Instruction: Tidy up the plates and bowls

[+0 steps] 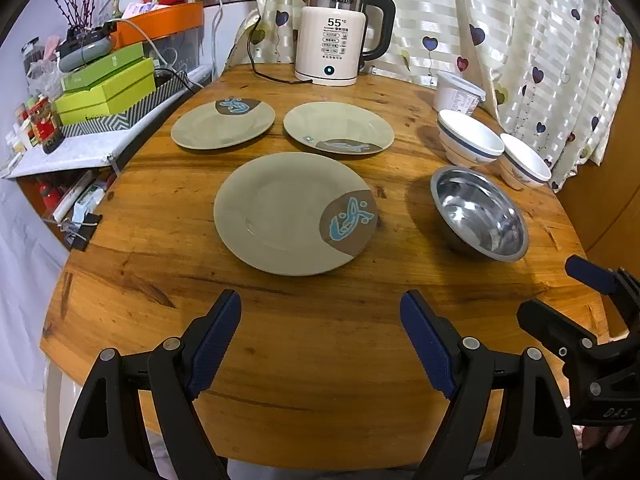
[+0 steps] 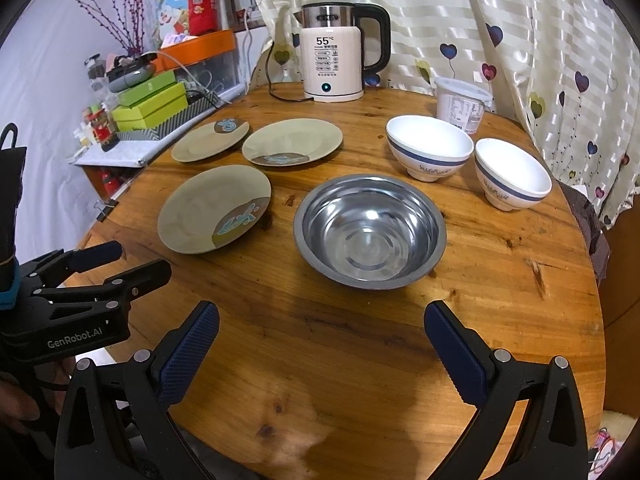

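Both grippers hover empty over round wooden table (image 2: 360,360), jaws wide.
Left gripper (image 1: 320,340) faces near plate (image 1: 280,212) at 12; steel bowl (image 2: 370,232) at 12 of right gripper (image 2: 322,344); two white bowls (image 2: 428,146) at 1.

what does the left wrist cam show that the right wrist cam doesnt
Only the left wrist view shows the right tool from the side, at its right edge. Only the right wrist view shows the left tool from the side, with its GenRobot.AI label, and the blue pattern low on the two white bowls. Both show three plates, the steel bowl, the kettle reading 55, the white tub and the round wooden table.
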Available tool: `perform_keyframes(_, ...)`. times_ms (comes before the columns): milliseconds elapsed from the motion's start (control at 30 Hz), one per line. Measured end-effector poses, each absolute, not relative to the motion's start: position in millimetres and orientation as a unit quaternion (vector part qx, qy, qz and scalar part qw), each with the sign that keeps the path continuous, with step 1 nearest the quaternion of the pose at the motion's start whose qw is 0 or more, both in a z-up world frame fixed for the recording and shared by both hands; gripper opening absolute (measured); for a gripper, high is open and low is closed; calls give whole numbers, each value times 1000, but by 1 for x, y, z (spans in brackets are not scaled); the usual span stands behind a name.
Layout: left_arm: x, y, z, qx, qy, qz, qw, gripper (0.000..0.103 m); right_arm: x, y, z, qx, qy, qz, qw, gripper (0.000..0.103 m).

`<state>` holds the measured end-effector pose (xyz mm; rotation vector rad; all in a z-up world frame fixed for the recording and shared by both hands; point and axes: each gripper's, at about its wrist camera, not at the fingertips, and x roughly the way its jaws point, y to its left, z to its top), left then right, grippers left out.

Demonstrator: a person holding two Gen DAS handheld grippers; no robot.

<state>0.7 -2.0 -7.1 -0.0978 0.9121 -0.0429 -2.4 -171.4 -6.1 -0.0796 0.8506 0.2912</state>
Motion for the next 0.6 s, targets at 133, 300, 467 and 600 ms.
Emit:
perform_keyframes(133,1,-3,-7,-48,440,-21,897,82,-3,-173,-6,-34,412,139,900,103)
perform_keyframes(300,-1,-4,-8,-50,441,-21,896,82,-4,-176,-5,-30,413,135,900,103)
perform_keyframes(467,-1,-4,-8,-49,438,-20,897,82,-2,-176,-7,-22,419,136,897,98)
perform_keyframes(600,0,-3,-8,-52,436,-23,898,82,-1,-174,-8,-24,422,137,896,96)
